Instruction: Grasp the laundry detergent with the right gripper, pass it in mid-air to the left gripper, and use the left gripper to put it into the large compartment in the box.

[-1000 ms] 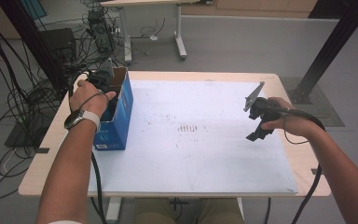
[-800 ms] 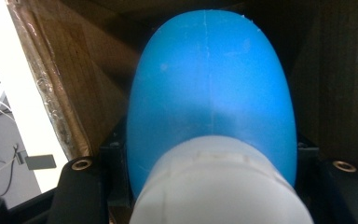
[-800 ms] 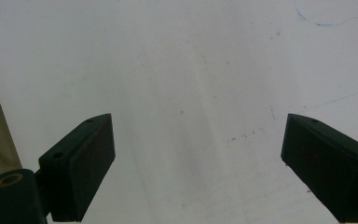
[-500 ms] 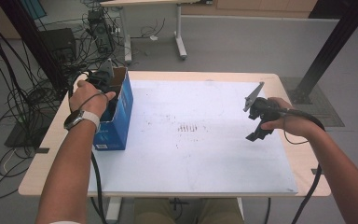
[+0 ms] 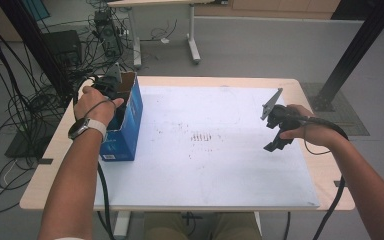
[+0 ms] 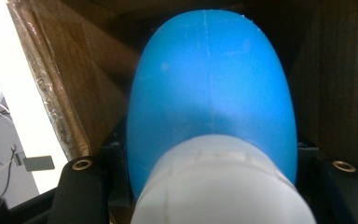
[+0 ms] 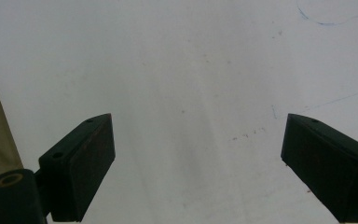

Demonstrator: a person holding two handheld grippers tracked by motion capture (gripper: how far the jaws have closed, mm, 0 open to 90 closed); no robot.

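Blue bottle point(image 6: 212, 93) clamped in left tool point(image 5: 111, 82), right tool point(image 7: 198, 168) wide open

Box point(image 5: 125, 125) on table point(image 5: 230, 200) left edge; bottle point(image 6: 212, 93) inside box; right tongs point(image 5: 276, 131) over table's right side.

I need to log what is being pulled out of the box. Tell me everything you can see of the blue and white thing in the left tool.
The blue and white thing is a smooth, rounded, egg-like blue body, plastic by its look, with a faint seam down its middle and a matte white collar at the near end. It sits clamped in the left tool, a black jaw against each side, pointing into the open cardboard box. Brown cardboard walls surround it; whether it touches them cannot be told.
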